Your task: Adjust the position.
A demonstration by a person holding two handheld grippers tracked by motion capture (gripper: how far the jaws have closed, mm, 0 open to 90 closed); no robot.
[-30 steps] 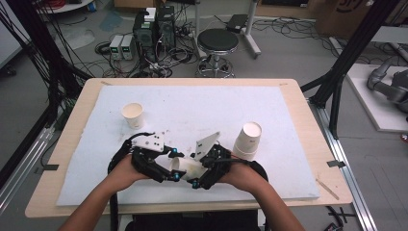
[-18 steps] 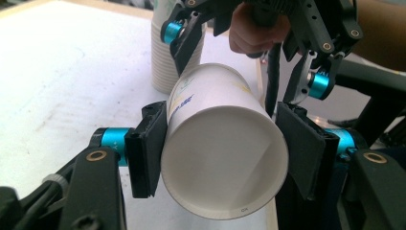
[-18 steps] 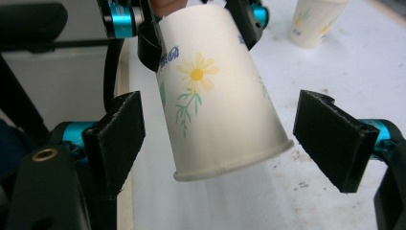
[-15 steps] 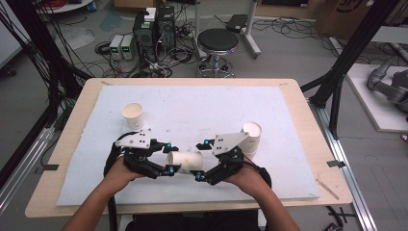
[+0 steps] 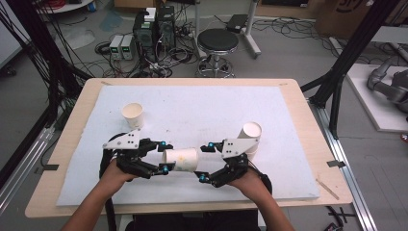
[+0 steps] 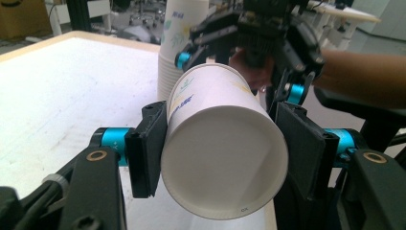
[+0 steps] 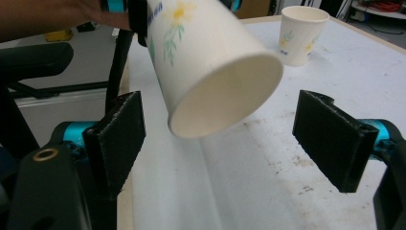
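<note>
A white paper cup (image 5: 182, 160) with a flower print lies sideways in the air, and my left gripper (image 5: 165, 157) is shut on it near its base. In the left gripper view the cup's base (image 6: 222, 158) faces the camera, with the left gripper (image 6: 222, 153) clamping both sides. My right gripper (image 5: 206, 162) stands open just right of the cup's mouth. In the right gripper view the cup's open mouth (image 7: 220, 76) hangs above and between the wide-apart jaws of the right gripper (image 7: 225, 139), touching neither.
A stack of paper cups (image 5: 250, 137) stands just behind the right hand, also seen as the stack (image 6: 174, 52). A single upright cup (image 5: 133, 114) sits at the left, seen again as the cup (image 7: 301, 33). The white mat (image 5: 202, 106) covers the wooden table (image 5: 317, 144).
A second ago both grippers were close together around the cup. They have drawn apart: the cup stayed in the left gripper and the right gripper backed off to the right.
</note>
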